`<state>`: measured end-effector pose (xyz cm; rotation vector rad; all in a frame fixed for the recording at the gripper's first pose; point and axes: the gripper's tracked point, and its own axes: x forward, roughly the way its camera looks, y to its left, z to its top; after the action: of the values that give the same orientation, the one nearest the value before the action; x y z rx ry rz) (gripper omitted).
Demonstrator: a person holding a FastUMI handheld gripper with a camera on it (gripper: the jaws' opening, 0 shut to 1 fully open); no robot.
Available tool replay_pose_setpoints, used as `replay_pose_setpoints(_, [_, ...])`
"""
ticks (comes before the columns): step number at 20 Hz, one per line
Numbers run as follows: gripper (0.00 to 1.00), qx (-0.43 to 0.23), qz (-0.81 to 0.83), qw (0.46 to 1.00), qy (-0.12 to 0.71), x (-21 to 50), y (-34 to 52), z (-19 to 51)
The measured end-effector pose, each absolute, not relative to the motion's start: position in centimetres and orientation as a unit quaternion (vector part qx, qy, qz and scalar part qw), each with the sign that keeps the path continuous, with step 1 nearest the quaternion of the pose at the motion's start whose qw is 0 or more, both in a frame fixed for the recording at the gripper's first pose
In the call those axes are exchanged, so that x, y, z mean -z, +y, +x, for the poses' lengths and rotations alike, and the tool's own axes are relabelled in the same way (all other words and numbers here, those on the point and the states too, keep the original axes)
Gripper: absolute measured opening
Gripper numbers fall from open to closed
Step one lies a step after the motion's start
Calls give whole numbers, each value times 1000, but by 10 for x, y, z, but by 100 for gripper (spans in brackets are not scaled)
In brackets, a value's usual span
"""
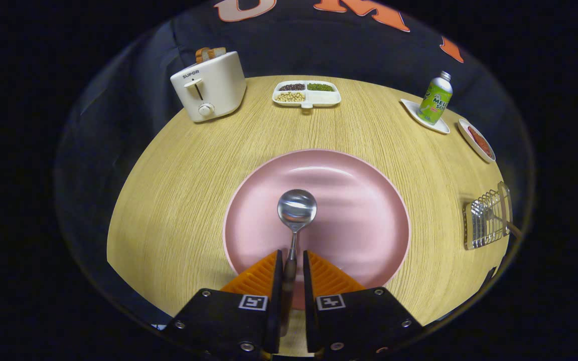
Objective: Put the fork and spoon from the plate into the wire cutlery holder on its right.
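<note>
One wide round desk (183, 190) carries everything I can see from the tool camera. The largest thing on it is the pink plate (359, 220), just ahead of the fingers, and it bears the spoon (296, 213) alone; bowl pointing away, handle running back between the fingers. No fork lies on the plate; a dark handle seems to stick out of the wire cutlery holder (487, 220), well off to the right near the desk edge, so I judge the fork done. Tool (289, 265) narrow, both fingers against the spoon handle: I read it as a grip. For this step: lift straight up, keep the handle level until clear of the plate rim, swing right, then tip bowl-down or handle-down over the holder. Path to the holder looks free. Toaster (211, 90), divided snack tray (306, 94), green bottle (435, 98) on its saucer, and a small dish (477, 140) stand far beyond.
</note>
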<state>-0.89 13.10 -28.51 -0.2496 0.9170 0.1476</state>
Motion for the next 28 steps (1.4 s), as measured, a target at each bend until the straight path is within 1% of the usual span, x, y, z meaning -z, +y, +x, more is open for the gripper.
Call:
replay_pose_setpoints(1, [9, -64, -112, 886, 446, 285, 129, -7])
replay_pose_setpoints(3, [4, -70, -96, 882, 455, 281, 132, -11])
replay_pose_setpoints(9, [3, -81, -117, 892, 428, 233, 100, -20])
replay_pose_setpoints(18, [3, -29, -135, 906, 400, 143, -23, -28])
replay_pose_setpoints(22, [3, -7, -140, 899, 414, 122, -74, -31])
replay_pose_setpoints(28, [3, 3, -134, 873, 469, 112, -130, -40])
